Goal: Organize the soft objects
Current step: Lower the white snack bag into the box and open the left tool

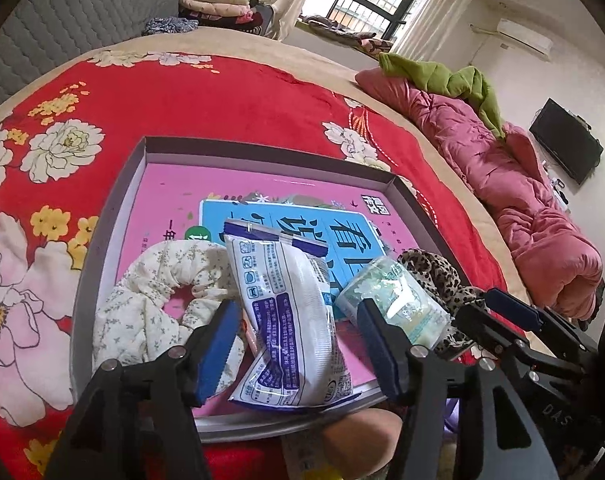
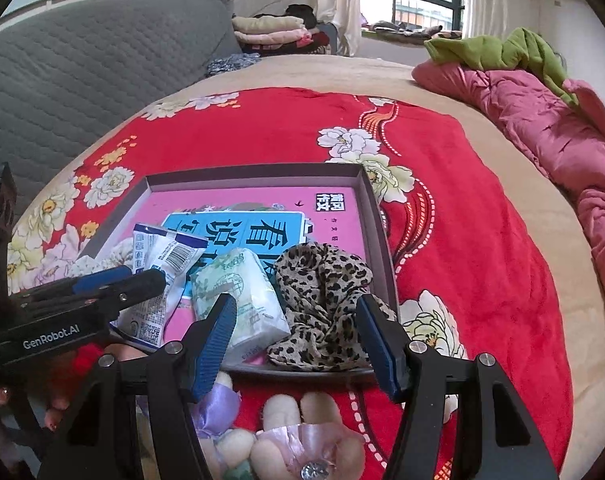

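A shallow grey tray (image 1: 262, 152) lined with a pink book lies on the red floral blanket. In it are a cream floral scrunchie (image 1: 154, 292), a white-and-blue packet (image 1: 286, 312), a green tissue pack (image 1: 394, 300) and a leopard-print scrunchie (image 1: 438, 276). My left gripper (image 1: 300, 344) is open; the packet stands between its blue pads, which do not press on it. My right gripper (image 2: 298, 340) is open over the tray's near right corner, above the leopard scrunchie (image 2: 322, 300) and beside the tissue pack (image 2: 242, 296). Nothing is held in it.
A cream puffy item with lilac ribbon (image 2: 286, 432) lies on the blanket just under my right gripper. A pink quilt (image 2: 562, 152) and a green garment (image 2: 502, 52) run along the bed's right side. The grey headboard (image 2: 82, 72) and folded blankets (image 2: 270, 30) are behind.
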### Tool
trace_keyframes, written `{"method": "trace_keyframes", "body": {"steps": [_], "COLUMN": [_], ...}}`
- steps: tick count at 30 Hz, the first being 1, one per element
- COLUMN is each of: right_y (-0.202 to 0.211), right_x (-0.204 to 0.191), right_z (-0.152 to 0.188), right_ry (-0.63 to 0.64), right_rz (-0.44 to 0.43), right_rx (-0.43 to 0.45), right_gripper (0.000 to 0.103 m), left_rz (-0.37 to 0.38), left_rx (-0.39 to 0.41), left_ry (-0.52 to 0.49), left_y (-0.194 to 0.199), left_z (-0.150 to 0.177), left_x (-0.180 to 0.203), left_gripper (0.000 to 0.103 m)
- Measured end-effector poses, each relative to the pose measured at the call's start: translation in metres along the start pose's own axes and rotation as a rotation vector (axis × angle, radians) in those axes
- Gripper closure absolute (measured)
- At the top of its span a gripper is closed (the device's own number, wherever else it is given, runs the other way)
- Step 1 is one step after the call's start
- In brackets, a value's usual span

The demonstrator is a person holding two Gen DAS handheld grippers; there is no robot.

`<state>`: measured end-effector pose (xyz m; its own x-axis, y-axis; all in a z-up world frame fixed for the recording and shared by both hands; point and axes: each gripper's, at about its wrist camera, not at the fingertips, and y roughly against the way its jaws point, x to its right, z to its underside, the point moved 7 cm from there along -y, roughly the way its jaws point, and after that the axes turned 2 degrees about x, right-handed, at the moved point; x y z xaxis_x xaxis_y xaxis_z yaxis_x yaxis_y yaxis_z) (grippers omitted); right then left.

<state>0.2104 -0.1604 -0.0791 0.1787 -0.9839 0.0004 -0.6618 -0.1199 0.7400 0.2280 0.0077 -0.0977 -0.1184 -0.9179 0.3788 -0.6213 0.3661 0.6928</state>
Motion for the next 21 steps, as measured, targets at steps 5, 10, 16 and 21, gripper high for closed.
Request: {"method": "trace_keyframes", "body": {"steps": [5, 10, 16, 21], "right_y": [0.004, 0.01, 0.015, 0.023], "right_x": [0.002, 0.003, 0.004, 0.005], "right_z": [0.001, 0.0, 0.001, -0.001], "right_ry": [0.001, 0.008, 0.012, 0.013], "right_rz": [0.009, 0.022, 0.041, 0.048], "right_rx": [0.002, 0.009, 0.015, 0.029], "right_gripper": [0.038, 0.035, 0.034, 0.033], "left_rz": [-0.013, -0.013, 0.007, 0.001], "left_rx": [0.016, 0.021, 0.034, 0.057], "left_ry": [0.0, -0.008, -0.018, -0.024], "left_y": [0.006, 0.012, 0.022, 0.033], "left_z": [-0.002, -0.003, -0.004, -0.006], "left_x": [-0.001, 0.001, 0.006, 0.006], "left_gripper": [0.041, 0.04, 0.039, 0.033]}}
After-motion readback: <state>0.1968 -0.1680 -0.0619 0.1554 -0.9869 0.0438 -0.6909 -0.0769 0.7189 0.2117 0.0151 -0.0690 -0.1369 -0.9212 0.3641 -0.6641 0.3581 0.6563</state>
